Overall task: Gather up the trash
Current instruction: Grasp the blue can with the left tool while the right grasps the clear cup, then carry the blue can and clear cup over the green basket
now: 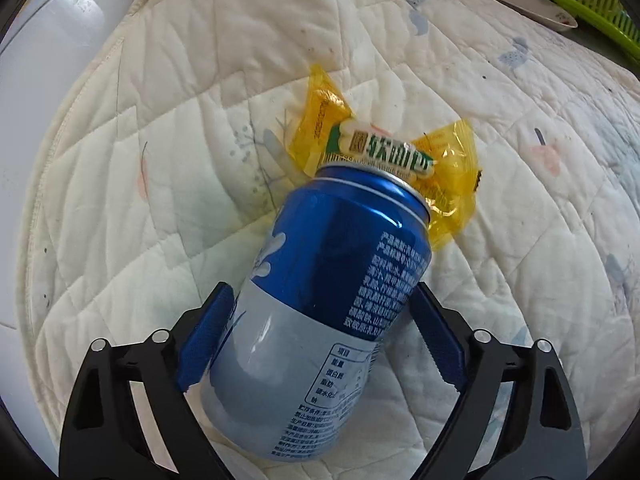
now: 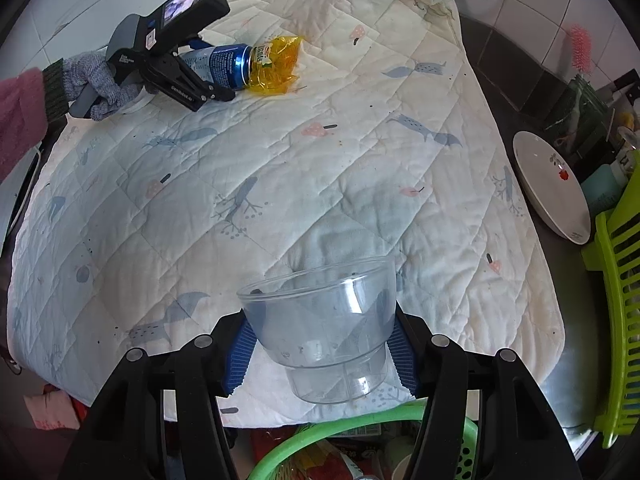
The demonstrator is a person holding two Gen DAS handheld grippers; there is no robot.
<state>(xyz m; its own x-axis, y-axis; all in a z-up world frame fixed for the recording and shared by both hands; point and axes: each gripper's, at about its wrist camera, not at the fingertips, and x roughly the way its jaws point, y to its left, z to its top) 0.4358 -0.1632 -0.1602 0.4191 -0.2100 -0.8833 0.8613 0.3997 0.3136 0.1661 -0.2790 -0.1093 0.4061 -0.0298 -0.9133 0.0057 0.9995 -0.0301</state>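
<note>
The left claw (image 1: pixel 320 332) is closed on a blue drink can (image 1: pixel 320 300), whose top touches a yellow snack wrapper (image 1: pixel 384 160) on the quilted pad (image 1: pixel 480 240). The right claw (image 2: pixel 322 354) grips a clear plastic cup (image 2: pixel 324 320), nothing visible inside, above a green basket (image 2: pixel 360 420) holding wrappers.

On the quilt (image 2: pixel 280 184), the can (image 1: pixel 324 304) lies tipped with its top touching the wrapper (image 1: pixel 384 156) behind it. The cup (image 2: pixel 324 320) sits at the quilt's near edge, the basket (image 2: pixel 360 428) below it, and the plate (image 2: pixel 552 188) right of the quilt.
</note>
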